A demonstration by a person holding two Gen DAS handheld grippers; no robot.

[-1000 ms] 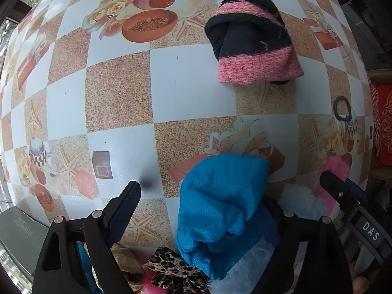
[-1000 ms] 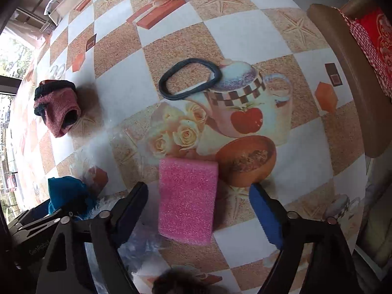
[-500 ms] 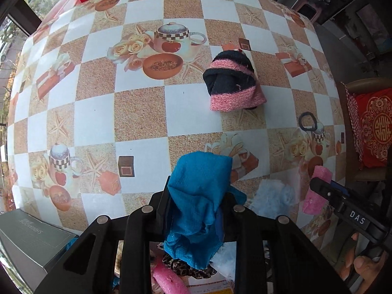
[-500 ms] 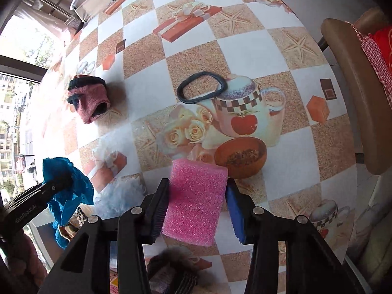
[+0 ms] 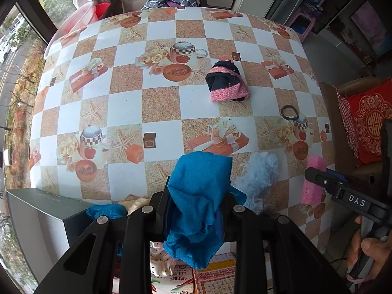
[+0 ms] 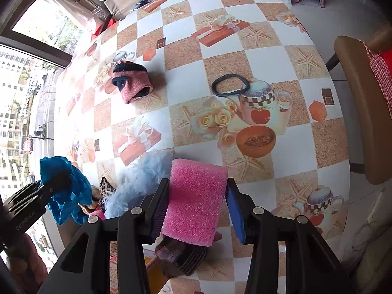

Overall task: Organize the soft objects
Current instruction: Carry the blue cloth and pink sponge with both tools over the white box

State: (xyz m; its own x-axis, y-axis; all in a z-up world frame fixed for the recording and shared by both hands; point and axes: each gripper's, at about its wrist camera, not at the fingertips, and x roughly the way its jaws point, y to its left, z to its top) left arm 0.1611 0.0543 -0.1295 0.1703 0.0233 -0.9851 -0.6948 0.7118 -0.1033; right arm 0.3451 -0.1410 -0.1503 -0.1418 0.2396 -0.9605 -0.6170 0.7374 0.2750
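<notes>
Tabletop (image 5: 127,98): checked white and sandy cloth printed with teapots, roses and gift boxes, windows along one side, a chair with a red cushion (image 5: 367,122) at the other.
Left gripper (image 5: 196,203): fingers clenched on the blue cloth (image 5: 198,196); it hangs bunched between them, lifted clear of the near edge of the tabletop.
Right gripper (image 6: 196,203): fingers grasping the pink sponge (image 6: 193,201) by its two long sides, held up over the near edge.
Pink-and-black sock (image 5: 226,83): rolled up, lying alone toward the middle of the tabletop.
Black hair band (image 6: 230,84): flat on the cloth, its rim touching the printed teapot.
Pale blue fluffy piece (image 5: 259,174): at the near edge, between the two grippers.
Grey box (image 5: 46,218): at the near edge, beside the left gripper.
Person: a hand (image 5: 367,257) wraps the right gripper's handle.
</notes>
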